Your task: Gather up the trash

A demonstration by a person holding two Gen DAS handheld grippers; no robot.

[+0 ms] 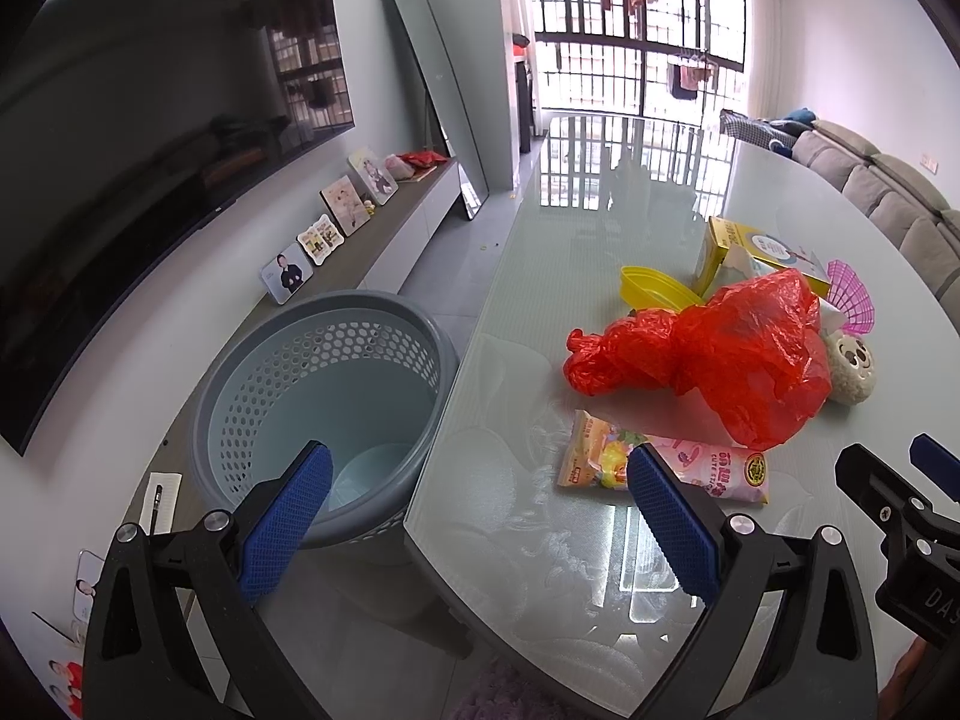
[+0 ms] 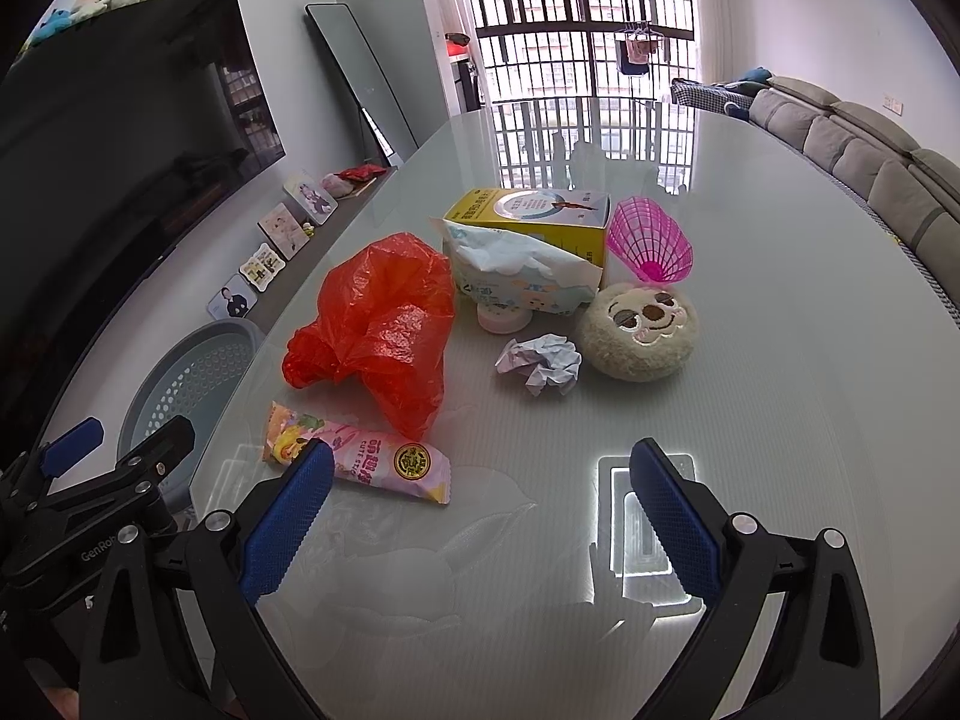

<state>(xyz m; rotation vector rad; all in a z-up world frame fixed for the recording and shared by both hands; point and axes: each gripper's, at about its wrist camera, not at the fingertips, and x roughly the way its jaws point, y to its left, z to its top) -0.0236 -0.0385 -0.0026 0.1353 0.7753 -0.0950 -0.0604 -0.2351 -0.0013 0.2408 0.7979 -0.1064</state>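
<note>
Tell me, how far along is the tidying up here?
Nothing looks done: the grey bin beside the table appears empty. Nothing is in hand either; the left gripper and right gripper are both open. Left on the glass table: the red plastic bag, snack wrapper and crumpled paper.

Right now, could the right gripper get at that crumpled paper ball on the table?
Probably yes. The right gripper is open, and only bare glass table lies between it and the crumpled paper ball; the plush toy sits just beside it.

Bright window (image 1: 636,30) backlight glares off the glass table (image 2: 750,360); fisheye edges darken.
</note>
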